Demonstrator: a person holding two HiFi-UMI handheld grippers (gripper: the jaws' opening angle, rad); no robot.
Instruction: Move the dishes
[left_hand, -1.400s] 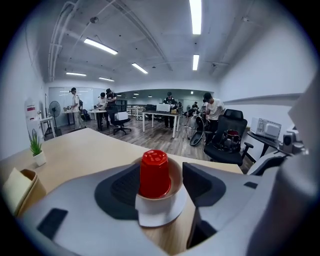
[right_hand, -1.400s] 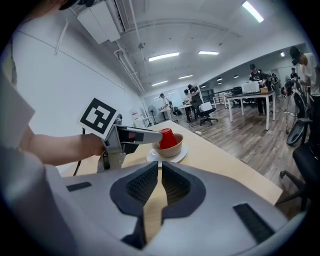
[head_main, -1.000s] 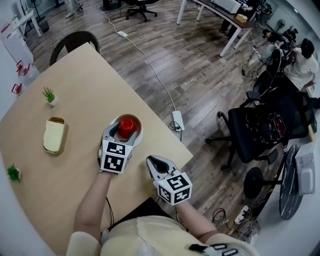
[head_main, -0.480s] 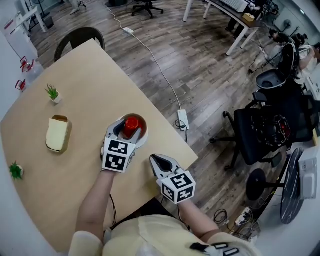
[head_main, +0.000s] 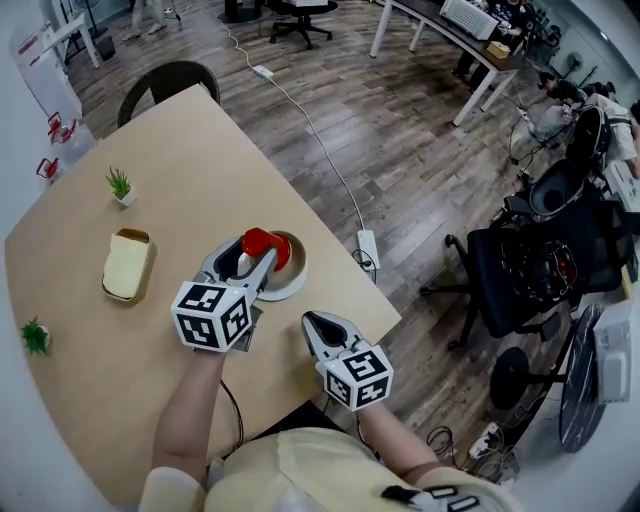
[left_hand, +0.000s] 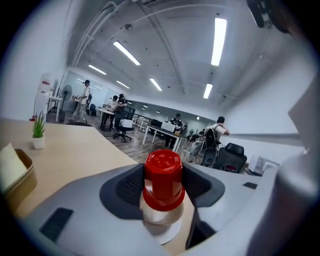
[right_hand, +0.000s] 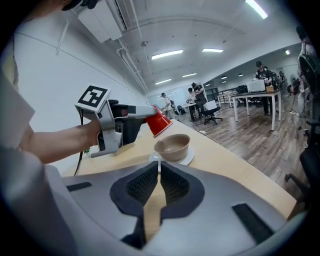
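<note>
The cup (right_hand: 159, 121) is red, thin-walled and looks like light plastic, so it should weigh almost nothing but would dent under a hard squeeze, and its smooth tapered wall could slide out of a loose hold. The safest hold is across the narrower base end, where the wall is stiffest. That is where the left gripper (head_main: 260, 262) has it: its jaws have just been closing, and in the left gripper view the pads sit against either side of the cup's upper part, clamped on it. The cup is mouth downward and tilted, hanging clear of the surface (head_main: 180, 160), just above and beside the brown bowl (right_hand: 172, 146). The bowl stands upright on a white plate (right_hand: 189, 159) near the surface's edge. It looks stiffer and heavier than the cup, and I would take it by the rim, one pad inside and one outside. The plate is flat and low, so only its raised edge offers a pinch, and it may skid when nudged. The right gripper (head_main: 315, 322) rests near the surface's edge, a little short of the plate, with its jaws pressed together on nothing. The bowl and plate lie straight ahead of it, apart from its tips.
</note>
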